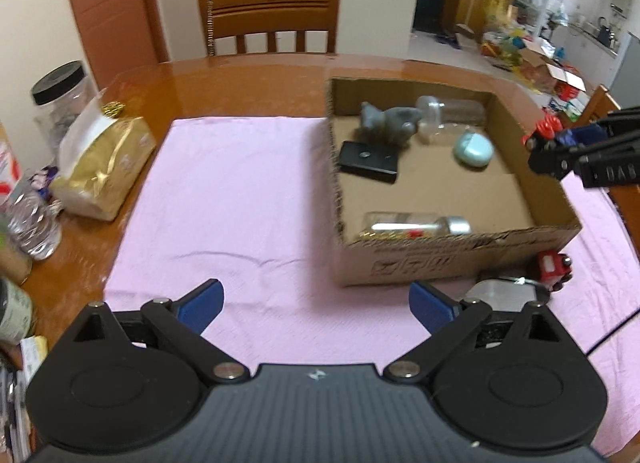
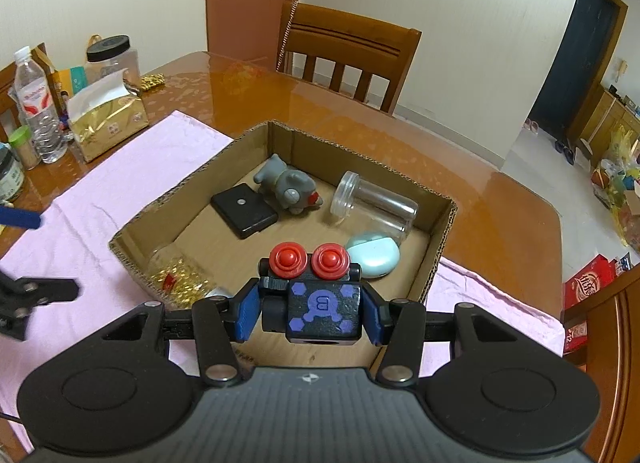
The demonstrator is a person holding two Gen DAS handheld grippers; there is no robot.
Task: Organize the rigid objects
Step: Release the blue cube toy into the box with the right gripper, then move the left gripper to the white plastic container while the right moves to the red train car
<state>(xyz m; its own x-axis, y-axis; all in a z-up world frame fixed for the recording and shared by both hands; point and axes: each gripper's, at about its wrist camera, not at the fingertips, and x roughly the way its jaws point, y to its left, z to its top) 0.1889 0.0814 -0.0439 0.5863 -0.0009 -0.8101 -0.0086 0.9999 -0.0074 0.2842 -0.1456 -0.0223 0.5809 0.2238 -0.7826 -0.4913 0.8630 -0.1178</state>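
Note:
A cardboard box (image 1: 452,259) (image 2: 440,247) sits on a pink cloth (image 1: 224,203). It holds a grey toy animal (image 2: 286,185), a black flat case (image 2: 244,209), a clear jar (image 2: 374,203), a mint green case (image 2: 374,253) and a bottle of gold beads (image 1: 412,225) (image 2: 180,283). My right gripper (image 2: 310,313) is shut on a black toy robot (image 2: 320,303) with red eyes, held above the box's near side; it shows at the right edge of the left wrist view (image 1: 560,135). My left gripper (image 1: 316,303) is open and empty over the cloth.
A red toy vehicle (image 1: 554,265) and a clear lid (image 1: 504,293) lie on the cloth by the box's near right corner. A gold bag (image 1: 104,167), a water bottle (image 2: 40,111) and a black-lidded jar (image 1: 64,103) stand at the table's left. A wooden chair (image 1: 272,19) is behind.

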